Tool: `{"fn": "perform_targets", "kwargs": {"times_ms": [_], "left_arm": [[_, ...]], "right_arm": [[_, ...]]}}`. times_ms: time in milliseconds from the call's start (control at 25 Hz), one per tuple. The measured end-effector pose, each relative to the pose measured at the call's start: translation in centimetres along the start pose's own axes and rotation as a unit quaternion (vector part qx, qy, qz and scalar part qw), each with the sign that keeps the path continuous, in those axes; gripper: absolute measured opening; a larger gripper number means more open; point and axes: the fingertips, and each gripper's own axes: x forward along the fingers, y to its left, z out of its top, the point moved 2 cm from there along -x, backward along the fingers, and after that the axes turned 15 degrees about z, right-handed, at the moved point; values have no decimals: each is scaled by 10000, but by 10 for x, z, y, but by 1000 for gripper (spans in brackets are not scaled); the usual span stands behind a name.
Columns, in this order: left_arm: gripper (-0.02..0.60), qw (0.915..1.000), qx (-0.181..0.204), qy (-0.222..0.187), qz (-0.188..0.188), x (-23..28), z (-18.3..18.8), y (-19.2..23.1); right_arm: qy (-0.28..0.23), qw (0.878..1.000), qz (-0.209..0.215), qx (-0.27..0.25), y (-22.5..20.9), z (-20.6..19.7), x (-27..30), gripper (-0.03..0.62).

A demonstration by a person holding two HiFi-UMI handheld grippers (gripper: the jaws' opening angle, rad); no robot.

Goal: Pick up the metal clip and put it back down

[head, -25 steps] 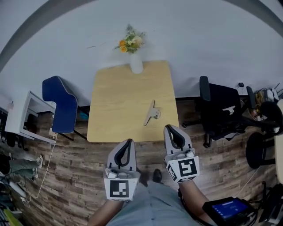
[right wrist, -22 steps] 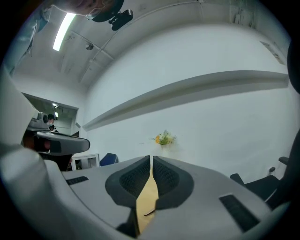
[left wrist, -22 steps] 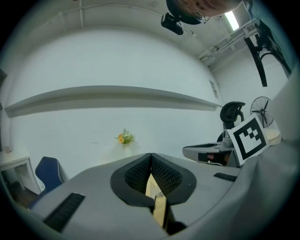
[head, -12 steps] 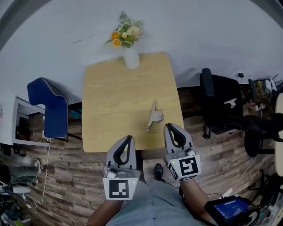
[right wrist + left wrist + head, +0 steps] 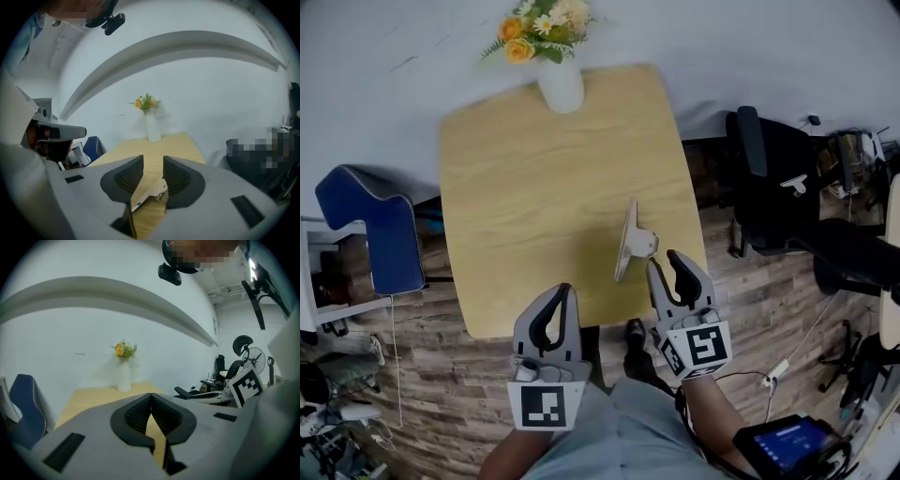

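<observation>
On the desk (image 5: 525, 178), toward its near right corner, lies the clip (image 5: 632, 242), its long side running roughly away from the person. A white vase (image 5: 561, 87) of flowers (image 5: 539, 23) stands at the far edge, well apart from the clip.

The right gripper (image 5: 666, 262) hangs over the near edge of the desk, just beside the near end of the clip. In the right gripper view its fingers (image 5: 129, 178) stand apart and released. The clip (image 5: 150, 197) shows through the gap between them, on the desk and not gripped.

The left gripper (image 5: 565, 293) sits at the near edge of the desk, further left and apart from the clip. In the left gripper view its fingers (image 5: 138, 416) are clenched together at the tips with nothing between them.

A blue chair (image 5: 370, 225) stands left of the desk and a black chair (image 5: 773, 178) stands to its right, both on the wooden floor (image 5: 422, 375).
</observation>
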Motion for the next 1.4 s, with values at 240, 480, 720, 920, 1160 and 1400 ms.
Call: {"fn": "perform_targets", "kwargs": {"times_ms": [240,480,720,920,1160,1400], "left_arm": [[18,9993,112,344,-82,40,-27,22],[18,9973,112,710,-161,62,-57,33],[18,9967,20,801,-131,73,-65,46],[18,9958,-2,906,-156,79,-73,55],[18,9951,-5,980,-128,90,-84,57],[18,9963,23,858,-67,89,-72,61]], "right_arm": [[392,9988,-215,220,-23,-35,38,127],[600,9965,-401,422,-36,-61,58,129],[482,9943,-792,525,-53,-59,56,129],[706,9932,-660,643,-50,-73,74,132],[859,9919,-627,692,-56,-87,82,133],[830,9936,-406,657,-46,-75,91,109]]}}
